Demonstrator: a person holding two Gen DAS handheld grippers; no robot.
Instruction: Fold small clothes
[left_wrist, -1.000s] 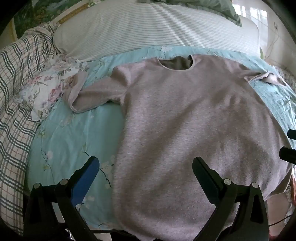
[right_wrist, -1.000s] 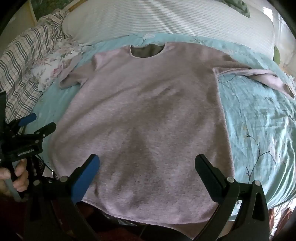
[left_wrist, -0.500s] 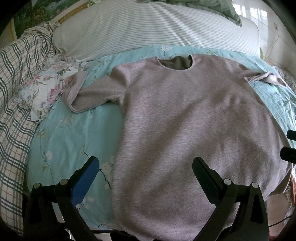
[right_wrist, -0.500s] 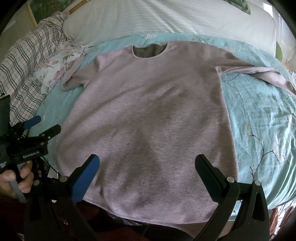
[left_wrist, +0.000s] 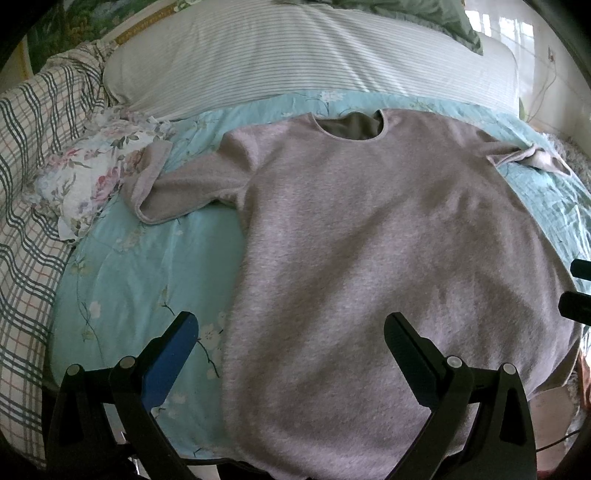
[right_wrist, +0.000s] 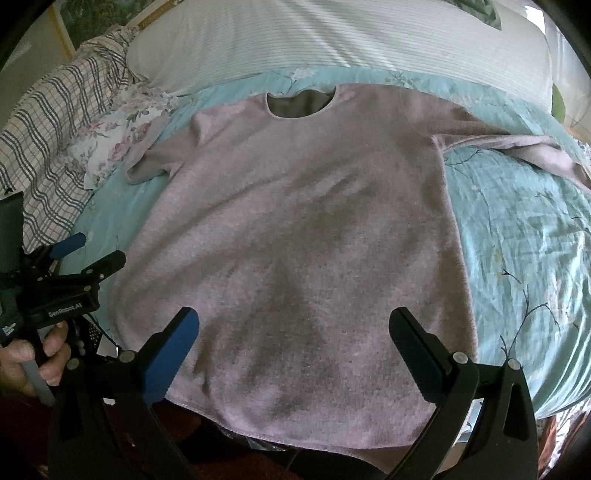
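Note:
A pale mauve knit sweater (left_wrist: 369, 240) lies flat, front up, on a light blue floral bedspread (left_wrist: 147, 280), neck hole at the far end, both sleeves spread out. It also shows in the right wrist view (right_wrist: 303, 240). My left gripper (left_wrist: 291, 332) is open and empty, held above the sweater's lower left edge. My right gripper (right_wrist: 295, 328) is open and empty above the sweater's hem. The left gripper also shows at the left edge of the right wrist view (right_wrist: 88, 251).
A white striped pillow (left_wrist: 295, 59) lies across the far end of the bed. A floral cloth (left_wrist: 92, 181) and a plaid blanket (left_wrist: 29, 192) sit at the left, next to the left sleeve (left_wrist: 177, 192). The right sleeve (right_wrist: 517, 147) lies crumpled at the right.
Both views have shifted slightly; the sweater sits a little further right in the right wrist view. The sweater has not moved and both grippers stay open.

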